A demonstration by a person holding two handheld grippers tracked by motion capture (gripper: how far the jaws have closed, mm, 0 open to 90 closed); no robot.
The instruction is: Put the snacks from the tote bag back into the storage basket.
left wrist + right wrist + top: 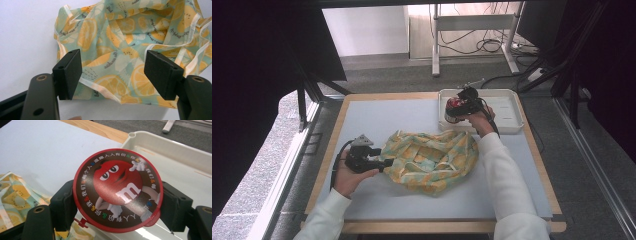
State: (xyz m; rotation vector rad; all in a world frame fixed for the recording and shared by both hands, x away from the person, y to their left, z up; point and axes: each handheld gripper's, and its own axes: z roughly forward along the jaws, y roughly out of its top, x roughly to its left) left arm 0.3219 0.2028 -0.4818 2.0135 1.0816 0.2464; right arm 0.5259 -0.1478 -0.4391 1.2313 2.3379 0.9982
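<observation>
A crumpled cloth bag [432, 160] printed with orange slices lies in the middle of the table; its pale drawstring tape shows in the left gripper view [130, 45]. My left gripper [384, 163] rests at the bag's left edge, open, with the cloth's hem [110, 92] between the jaws but not pinched. My right gripper [451, 111] is shut on a round red-lidded candy tub [454, 108]; its lid [117, 190] carries a red cartoon character. The tub hangs over the left end of the white tray [507, 122].
The white tray [175, 150] stands at the table's back right corner. A pale blue mat [377, 120] covers the wooden table [452, 226]. Black frame posts [302, 105] stand at the left and a desk's legs [435, 45] beyond the table.
</observation>
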